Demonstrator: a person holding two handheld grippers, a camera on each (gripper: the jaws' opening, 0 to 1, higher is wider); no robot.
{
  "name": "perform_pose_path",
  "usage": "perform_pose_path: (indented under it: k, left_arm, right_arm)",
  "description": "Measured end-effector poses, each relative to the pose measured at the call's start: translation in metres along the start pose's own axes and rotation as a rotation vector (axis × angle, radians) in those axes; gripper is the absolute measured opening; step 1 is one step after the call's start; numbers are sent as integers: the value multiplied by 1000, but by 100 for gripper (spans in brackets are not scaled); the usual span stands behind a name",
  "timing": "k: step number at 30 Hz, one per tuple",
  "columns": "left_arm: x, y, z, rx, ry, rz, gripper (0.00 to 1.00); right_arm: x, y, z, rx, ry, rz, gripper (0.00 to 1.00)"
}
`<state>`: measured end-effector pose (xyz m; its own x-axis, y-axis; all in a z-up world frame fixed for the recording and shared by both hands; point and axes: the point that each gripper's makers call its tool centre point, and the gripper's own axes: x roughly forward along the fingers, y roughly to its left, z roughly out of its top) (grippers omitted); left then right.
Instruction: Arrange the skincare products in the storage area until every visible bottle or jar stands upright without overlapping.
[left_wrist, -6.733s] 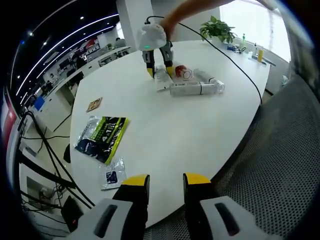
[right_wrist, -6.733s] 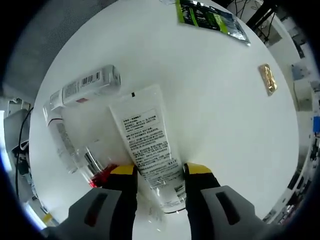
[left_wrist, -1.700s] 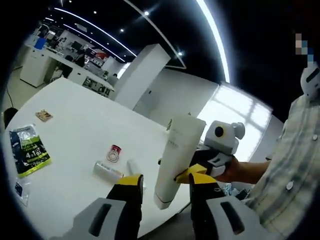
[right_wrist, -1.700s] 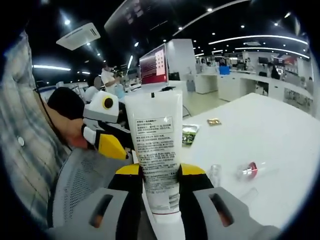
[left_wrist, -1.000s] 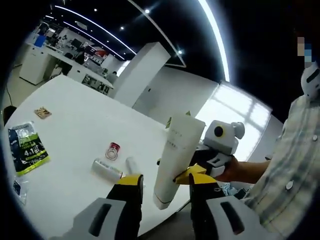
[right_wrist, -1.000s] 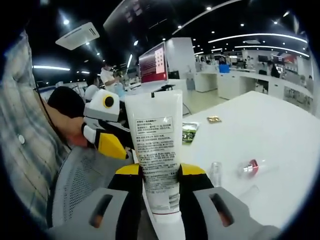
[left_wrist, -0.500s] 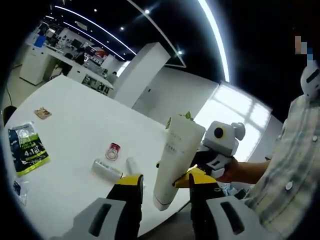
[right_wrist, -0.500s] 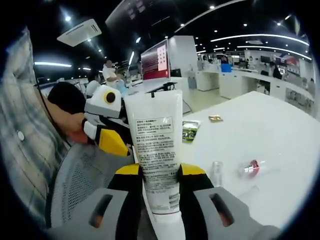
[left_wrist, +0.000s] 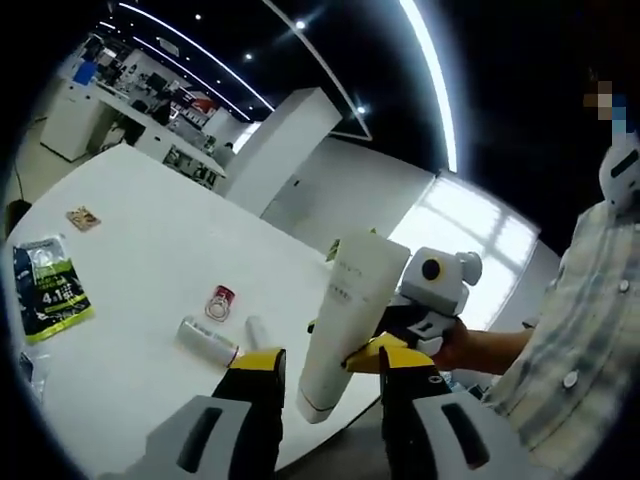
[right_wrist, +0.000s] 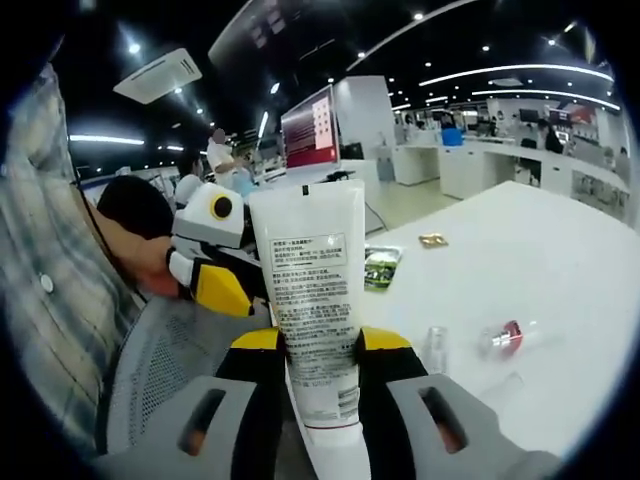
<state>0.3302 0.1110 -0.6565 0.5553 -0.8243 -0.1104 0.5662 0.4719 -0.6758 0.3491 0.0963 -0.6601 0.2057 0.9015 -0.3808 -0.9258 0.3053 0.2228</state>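
While the white tube (right_wrist: 312, 300) is up in the air, off the table, the right gripper (right_wrist: 320, 345) has it clamped between both yellow-tipped jaws, near the cap end, printed label facing that camera. Crimped flat end points up, cap end down below the jaws.

Left gripper view: same white tube (left_wrist: 344, 330) stands just ahead of the left gripper (left_wrist: 325, 362), tilted, in line with the gap between its jaws. Left jaws are spread apart, nothing between them; can't tell if either tip touches the tube. The right gripper (left_wrist: 400, 335) comes in from the right side, a hand behind it.

Right gripper view: the left gripper (right_wrist: 222, 270) sits left of the tube, just beside it, yellow jaw pointing toward the tube.

On the white table (left_wrist: 150, 260), well apart from the held tube: a clear bottle lying on its side (left_wrist: 207, 340), a second small bottle (left_wrist: 259, 330) just beside it, and a red-capped item (left_wrist: 219, 302) lying a bit further back. Green packet (left_wrist: 45, 290) and a small brown packet (left_wrist: 82, 217) sit toward the far left edge.

Person in a plaid shirt (left_wrist: 570, 380) at the right of the left gripper view; grey mesh chair (right_wrist: 165, 370) below the left gripper in the right gripper view.
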Motion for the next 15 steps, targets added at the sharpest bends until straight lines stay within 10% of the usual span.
perform_pose_path:
  k: [15]
  left_arm:
    - [0,0,-1,-7,0,-3,38]
  right_arm:
    - [3,5,-4,3,10,12,25]
